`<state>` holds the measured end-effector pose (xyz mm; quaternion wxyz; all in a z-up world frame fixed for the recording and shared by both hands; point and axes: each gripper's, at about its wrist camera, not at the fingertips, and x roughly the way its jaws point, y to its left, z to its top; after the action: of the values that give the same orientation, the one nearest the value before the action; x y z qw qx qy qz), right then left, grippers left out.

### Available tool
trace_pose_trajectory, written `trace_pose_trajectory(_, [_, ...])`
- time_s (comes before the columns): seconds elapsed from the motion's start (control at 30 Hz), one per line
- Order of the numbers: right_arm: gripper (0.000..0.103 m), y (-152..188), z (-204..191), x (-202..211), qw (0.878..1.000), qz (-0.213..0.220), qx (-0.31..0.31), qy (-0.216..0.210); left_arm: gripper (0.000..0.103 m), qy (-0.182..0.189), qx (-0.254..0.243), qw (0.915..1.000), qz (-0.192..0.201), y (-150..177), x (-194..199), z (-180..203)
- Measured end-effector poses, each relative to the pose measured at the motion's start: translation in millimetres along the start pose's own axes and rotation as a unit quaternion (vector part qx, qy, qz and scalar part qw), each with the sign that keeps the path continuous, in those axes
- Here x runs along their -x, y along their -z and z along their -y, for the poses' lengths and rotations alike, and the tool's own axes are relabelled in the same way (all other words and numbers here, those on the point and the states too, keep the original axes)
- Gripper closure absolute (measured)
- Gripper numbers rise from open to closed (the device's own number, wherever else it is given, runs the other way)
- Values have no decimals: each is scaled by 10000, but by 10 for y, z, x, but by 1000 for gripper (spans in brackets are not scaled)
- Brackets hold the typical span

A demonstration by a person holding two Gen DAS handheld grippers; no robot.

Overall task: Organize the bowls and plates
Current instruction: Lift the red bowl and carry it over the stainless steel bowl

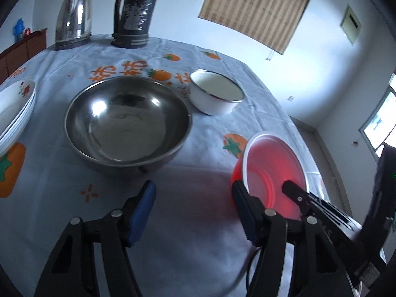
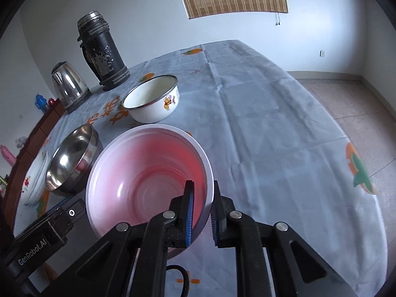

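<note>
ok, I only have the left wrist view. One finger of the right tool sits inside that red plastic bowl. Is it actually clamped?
Observer: Yes. The right tool is shut on the near rim of the red plastic bowl, with the second finger outside the wall.
Operator: Anything on the round white enamel bowl's outer side? I see it plain.
Observer: The white enamel bowl has a cartoon bear print on the side facing the right wrist camera.
</note>
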<state>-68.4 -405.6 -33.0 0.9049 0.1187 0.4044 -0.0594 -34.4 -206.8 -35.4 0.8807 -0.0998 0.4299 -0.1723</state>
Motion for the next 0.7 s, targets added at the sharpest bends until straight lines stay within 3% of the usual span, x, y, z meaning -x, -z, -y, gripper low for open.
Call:
trace_pose_trajectory(0.1, [91, 21, -5, 10, 9999, -3, 84, 60, 41, 280, 81, 9996, 13, 18, 109, -42])
trace_pose_trajectory(0.3, [91, 19, -39, 21, 9998, 42, 148, 133, 41, 477, 201, 9986, -115, -30, 142, -110])
trace_pose_trajectory(0.47, [91, 25, -76, 4, 9994, 7, 294, 200, 41, 352, 72, 9993, -88, -25, 126, -82])
trace_pose_trajectory(0.57, [91, 17, -31, -8, 9994, -10, 224, 264, 41, 602, 100, 9981, -13, -40, 228, -99])
trace_pose_trajectory(0.63, [92, 17, 5, -14, 9997, -31, 159, 194, 41, 557, 61, 9983, 174, -56, 297, -83])
trace_pose_trajectory(0.7, [92, 23, -15, -6, 9996, -18, 221, 166, 41, 529, -84, 9985, 113, -87, 256, -24])
